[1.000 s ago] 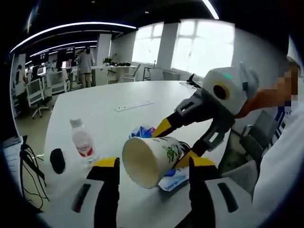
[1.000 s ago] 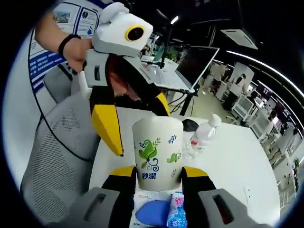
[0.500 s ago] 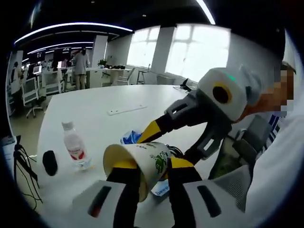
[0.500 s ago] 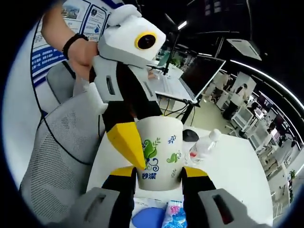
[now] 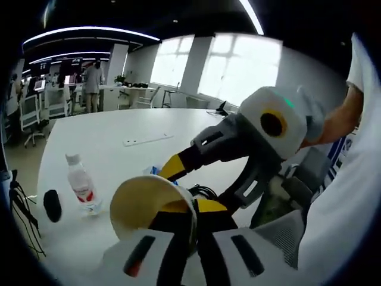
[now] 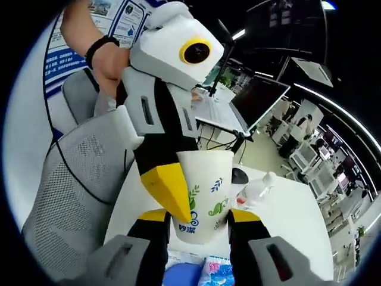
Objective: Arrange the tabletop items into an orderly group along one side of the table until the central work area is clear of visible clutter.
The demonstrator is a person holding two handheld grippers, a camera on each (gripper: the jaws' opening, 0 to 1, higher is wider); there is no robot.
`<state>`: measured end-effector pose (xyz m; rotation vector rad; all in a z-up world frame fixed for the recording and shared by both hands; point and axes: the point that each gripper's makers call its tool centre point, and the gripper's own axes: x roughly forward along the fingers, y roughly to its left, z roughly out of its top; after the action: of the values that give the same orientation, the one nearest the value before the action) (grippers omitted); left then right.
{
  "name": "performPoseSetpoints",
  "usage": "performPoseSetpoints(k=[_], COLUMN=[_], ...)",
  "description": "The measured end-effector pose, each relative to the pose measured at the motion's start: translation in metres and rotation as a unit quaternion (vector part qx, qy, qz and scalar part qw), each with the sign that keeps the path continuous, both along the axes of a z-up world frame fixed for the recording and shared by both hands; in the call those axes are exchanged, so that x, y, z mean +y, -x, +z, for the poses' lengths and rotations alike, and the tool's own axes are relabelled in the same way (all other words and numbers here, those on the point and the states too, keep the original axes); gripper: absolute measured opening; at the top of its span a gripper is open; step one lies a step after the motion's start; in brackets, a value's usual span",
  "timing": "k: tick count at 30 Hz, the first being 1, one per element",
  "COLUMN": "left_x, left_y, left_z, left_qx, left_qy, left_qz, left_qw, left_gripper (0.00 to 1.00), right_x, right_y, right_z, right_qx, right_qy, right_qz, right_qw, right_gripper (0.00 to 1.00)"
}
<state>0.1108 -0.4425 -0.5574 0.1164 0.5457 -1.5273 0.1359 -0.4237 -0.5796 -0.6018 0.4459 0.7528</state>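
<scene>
1. Two grippers meet on one paper cup (image 6: 203,187), white with green leaf print, held up above the white table (image 5: 119,128) near its edge by the mesh chair (image 6: 71,179).
2. The right gripper (image 6: 193,217) has its jaws closed against the cup's lower sides, cup upright in the right gripper view, mouth away from that camera.
3. The left gripper (image 5: 190,208) has its jaws nearly together on the cup's rim; one yellow-tipped jaw lies across the cup's outer wall in the right gripper view, and its partner seems to reach inside the mouth, though that is my reading.
4. From the left gripper the cup's long axis points roughly back at the camera, open mouth (image 5: 149,205) facing it; from the right gripper it runs straight ahead between the jaws. Both are equally near, each already gripping.
5. Further out on the table: a small water bottle (image 5: 80,187) with a red label, a dark oval object (image 5: 52,205), and a blue-and-pink packet (image 6: 205,271) below the cup.
6. Judgement: this looks like a handover, so one grip must let go before the cup can travel.
</scene>
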Motion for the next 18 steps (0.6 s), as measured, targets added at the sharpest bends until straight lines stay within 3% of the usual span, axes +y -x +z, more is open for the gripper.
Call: performPoseSetpoints(k=[11,18], left_x=[-0.001,-0.006], left_y=[0.004,-0.005], left_z=[-0.004,-0.001], left_qx=[-0.003,-0.009], left_qy=[-0.010,-0.008], left_qz=[-0.013,-0.010], left_qw=[0.9999,0.9999], left_gripper=[0.00,0.00], right_x=[-0.001,-0.009], right_y=[0.002,0.005], right_z=[-0.004,-0.013], right_qx=[0.008,0.020], right_qy=[-0.002,0.002], right_qz=[-0.005,-0.021], right_qw=[1.0000,0.9996], right_gripper=[0.39,0.52])
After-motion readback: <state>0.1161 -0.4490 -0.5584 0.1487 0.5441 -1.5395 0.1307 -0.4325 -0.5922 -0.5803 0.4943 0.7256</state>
